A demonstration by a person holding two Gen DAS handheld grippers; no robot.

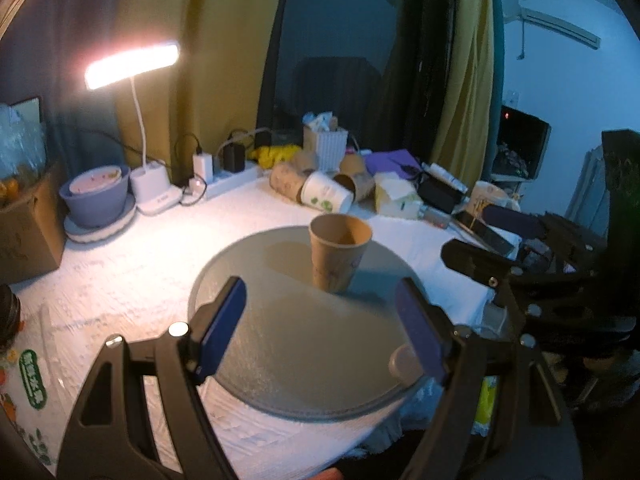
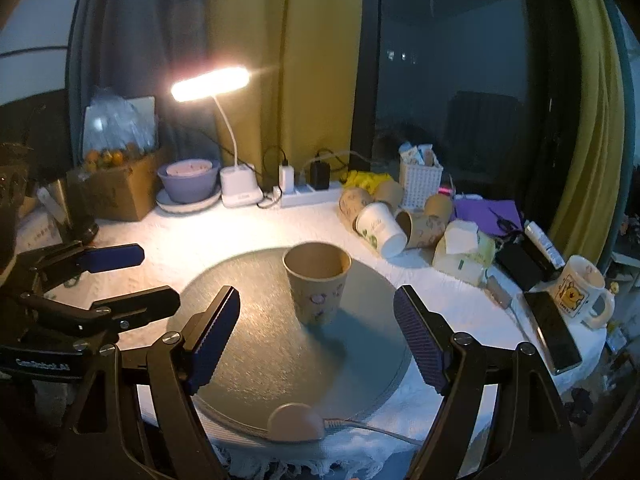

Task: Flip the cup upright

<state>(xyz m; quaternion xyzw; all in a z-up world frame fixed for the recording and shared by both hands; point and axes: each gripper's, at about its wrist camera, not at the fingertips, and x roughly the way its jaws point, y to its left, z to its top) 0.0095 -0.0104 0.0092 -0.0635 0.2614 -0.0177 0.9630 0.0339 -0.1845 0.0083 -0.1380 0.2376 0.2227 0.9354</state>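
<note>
Five paper cups [image 2: 317,283], one mug [image 2: 580,290], one lamp [image 2: 211,83].

A lit white gooseneck desk lamp [image 2: 211,79] glows warm at eleven o'clock, its base [image 2: 240,186] standing on the desk [image 2: 160,236], which is spread with a textured white cloth. Behind it hang mustard-yellow curtains [image 2: 316,60] beside a grey drape [image 2: 120,40]. At one o'clock a tall dark window pane [image 2: 448,72] mirrors the dim room. A second mustard curtain [image 2: 588,120] falls at three o'clock. From the left wrist view, a pale blue-white wall [image 1: 560,80] carries a white air conditioner [image 1: 556,20] at two o'clock.
</note>
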